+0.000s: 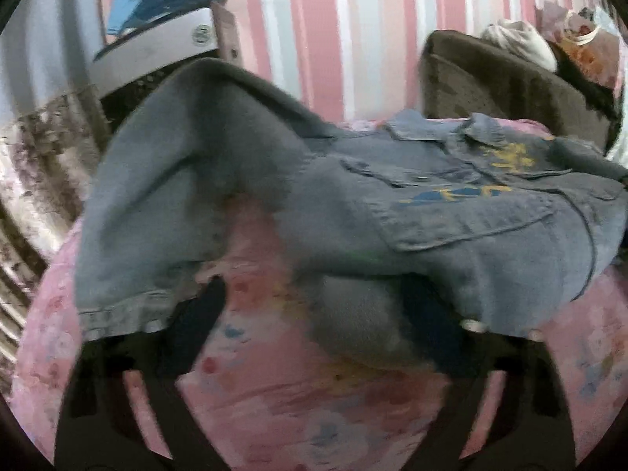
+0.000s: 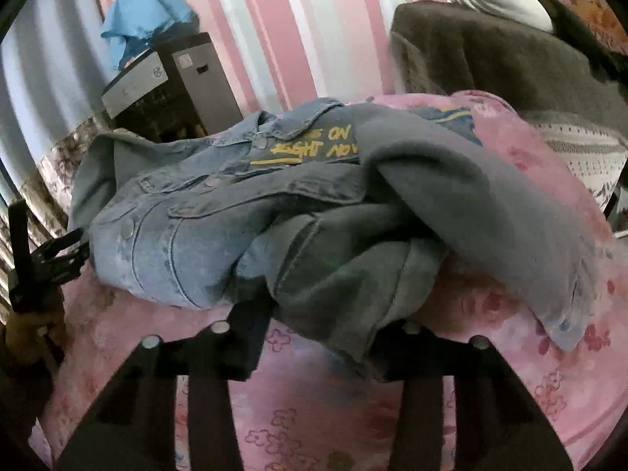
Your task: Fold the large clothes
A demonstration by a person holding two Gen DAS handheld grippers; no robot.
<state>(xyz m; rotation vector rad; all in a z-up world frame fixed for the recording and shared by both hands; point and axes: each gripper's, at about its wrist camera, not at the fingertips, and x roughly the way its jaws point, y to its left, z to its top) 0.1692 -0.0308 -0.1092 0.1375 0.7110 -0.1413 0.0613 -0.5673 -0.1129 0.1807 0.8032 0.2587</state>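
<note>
A blue denim jacket [image 1: 451, 212] with yellow lettering lies front up on the pink floral bed sheet [image 1: 306, 392]. One grey sleeve [image 1: 176, 165] arches up at its left side. My left gripper [image 1: 318, 322] is at the jacket's near hem, jaws wide apart, with a grey fold of cloth beside the right finger and bare sheet beside the left one. In the right wrist view the jacket [image 2: 204, 212] has its other grey sleeve [image 2: 471, 196] thrown across it. My right gripper [image 2: 325, 333] straddles a bunched fold of the hem, and the pads do not visibly press on it.
A grey appliance [image 2: 157, 78] with a blue cloth [image 2: 145, 11] on top stands at the back left. A brown cushion [image 2: 510, 51] with white clothes lies at the back right. The pink striped wall [image 2: 314, 19] is behind. My left gripper [image 2: 59, 251] shows at the jacket's left edge.
</note>
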